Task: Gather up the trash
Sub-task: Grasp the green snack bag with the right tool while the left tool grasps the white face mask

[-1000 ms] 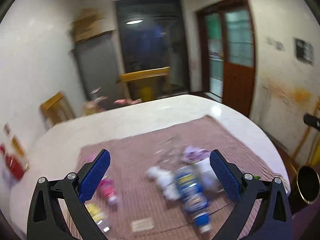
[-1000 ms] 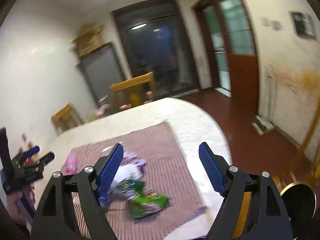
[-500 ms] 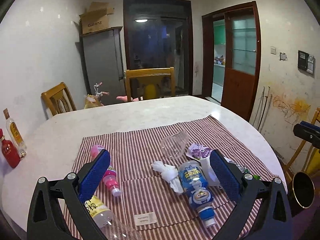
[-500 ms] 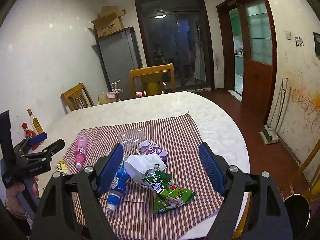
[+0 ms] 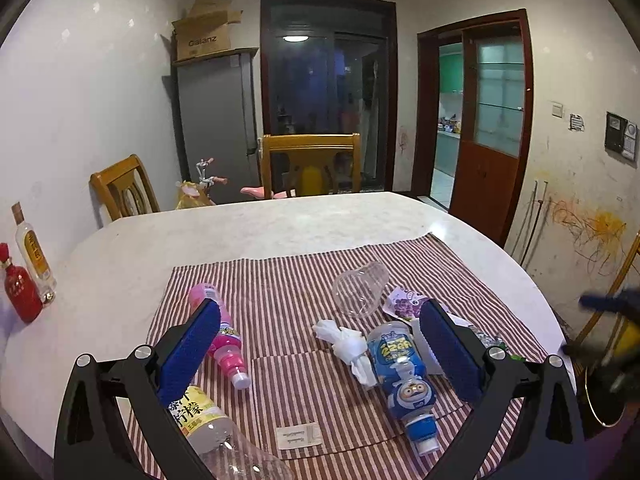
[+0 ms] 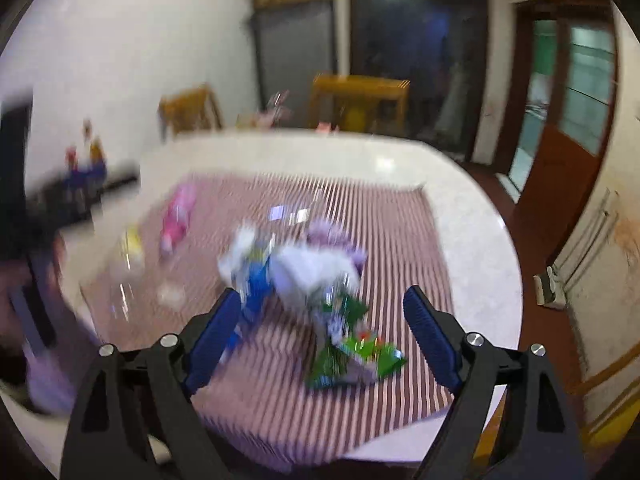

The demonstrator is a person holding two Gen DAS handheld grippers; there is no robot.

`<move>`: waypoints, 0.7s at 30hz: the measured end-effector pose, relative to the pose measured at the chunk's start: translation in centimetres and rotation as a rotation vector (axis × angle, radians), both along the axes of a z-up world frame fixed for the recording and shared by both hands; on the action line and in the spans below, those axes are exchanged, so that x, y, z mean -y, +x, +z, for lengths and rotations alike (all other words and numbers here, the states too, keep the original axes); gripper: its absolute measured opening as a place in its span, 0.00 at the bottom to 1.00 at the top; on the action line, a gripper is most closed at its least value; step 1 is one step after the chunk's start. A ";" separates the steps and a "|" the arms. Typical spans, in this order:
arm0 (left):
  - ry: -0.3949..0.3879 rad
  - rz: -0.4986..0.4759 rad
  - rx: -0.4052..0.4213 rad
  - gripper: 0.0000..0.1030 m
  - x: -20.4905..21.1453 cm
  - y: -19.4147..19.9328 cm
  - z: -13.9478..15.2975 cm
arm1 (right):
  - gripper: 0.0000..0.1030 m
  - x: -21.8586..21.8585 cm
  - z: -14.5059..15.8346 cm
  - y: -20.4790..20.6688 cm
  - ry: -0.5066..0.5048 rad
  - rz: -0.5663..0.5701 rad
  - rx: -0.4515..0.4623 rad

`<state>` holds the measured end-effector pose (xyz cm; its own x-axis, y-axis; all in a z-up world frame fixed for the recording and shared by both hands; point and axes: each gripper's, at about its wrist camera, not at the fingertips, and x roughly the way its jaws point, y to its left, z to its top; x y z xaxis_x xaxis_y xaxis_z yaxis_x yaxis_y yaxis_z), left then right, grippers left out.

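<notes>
**Green wrapper nearest the right gripper, at the cloth's right near corner**

Left wrist view: left gripper [image 5: 320, 354] spread wide, nothing between the pads, hovering over the near half of the striped cloth [image 5: 280, 280] on the white table [image 5: 240, 232]. Straight ahead between the jaws: crumpled tissue [image 5: 348, 344] and blue cartoon bottle [image 5: 402, 376], long axis running from mid-cloth toward the near edge, cap nearest. Toward the left edge of the cloth: pink bottle [image 5: 220, 332], cap also nearest, and yellow-label bottle [image 5: 204, 416] partly hidden behind the left jaw. Further in, clear plastic cup [image 5: 360, 288] on its side, purple wrapper [image 5: 404, 304] just beside it. Blurred right gripper [image 5: 608, 304] visible off the table's right edge.

Right wrist view: heavily blurred. Right gripper [image 6: 320, 336] jaws opening, nothing pressed between the pads. Green snack wrapper [image 6: 356, 356] lying flat ahead and slightly right of centre, near the cloth's right near corner; white crumpled bag [image 6: 312, 268] just beyond it, touching or overlapping, hard to tell.

Likely first pick: the green wrapper, clearly closer to the right gripper than to the left; flat and thin, so probably calling for a low pinch at one edge
</notes>
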<state>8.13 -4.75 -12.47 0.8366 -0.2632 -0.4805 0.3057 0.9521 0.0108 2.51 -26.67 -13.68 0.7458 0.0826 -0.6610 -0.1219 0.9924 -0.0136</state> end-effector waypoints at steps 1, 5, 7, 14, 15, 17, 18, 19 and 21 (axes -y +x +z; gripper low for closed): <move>0.003 0.005 -0.006 0.94 0.0 0.1 -0.2 | 0.81 -0.2 -1.1 0.4 -0.010 0.010 -0.027; 0.014 0.012 -0.028 0.94 -0.1 0.5 -0.8 | 0.80 -0.1 -4.9 2.7 0.004 0.008 -0.099; 0.017 0.018 -0.041 0.94 -0.1 0.8 -1.1 | 0.68 0.1 -6.6 4.2 0.003 0.002 -0.136; 0.015 0.039 -0.091 0.94 -0.8 2.1 -2.0 | 0.52 0.3 -10.7 8.1 -0.024 -0.031 -0.263; 0.012 0.039 -0.102 0.94 -0.9 2.4 -2.2 | 0.37 0.5 -11.0 8.3 -0.016 -0.027 -0.279; 0.005 0.038 -0.129 0.94 -1.0 3.0 -2.6 | 0.23 1.1 -11.2 8.4 0.025 -0.031 -0.310; 0.002 0.037 -0.141 0.94 -0.9 3.3 -2.9 | 0.20 1.4 -11.3 8.4 0.046 -0.037 -0.324; -0.002 0.030 -0.157 0.94 -0.7 3.6 -3.1 | 0.17 1.9 -11.3 8.3 0.081 -0.050 -0.341; -0.006 -0.002 -0.186 0.94 0.1 4.2 -3.6 | 0.15 2.7 -10.7 8.0 0.126 -0.065 -0.339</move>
